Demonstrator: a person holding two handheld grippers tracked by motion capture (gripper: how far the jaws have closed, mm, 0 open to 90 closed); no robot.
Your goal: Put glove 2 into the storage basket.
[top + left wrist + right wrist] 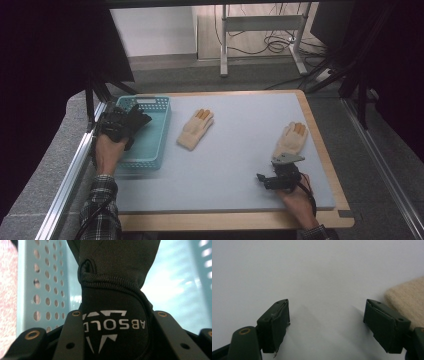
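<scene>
Left gripper [113, 322]: clamped on black glove [113, 280], hanging over basket [27, 290].
Right gripper [327, 325]: open, empty; beige glove [409, 297] just beside its jaw.
Risk: a release now could drape the glove over the basket rim.

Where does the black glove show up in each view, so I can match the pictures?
High view: the black glove is at far left, held by the left gripper over the turquoise basket.
Left gripper view: centre, clamped between the black jaws, white logo facing the camera.
Right gripper view: not in it.
Shared landmark: the perforated basket wall.
</scene>
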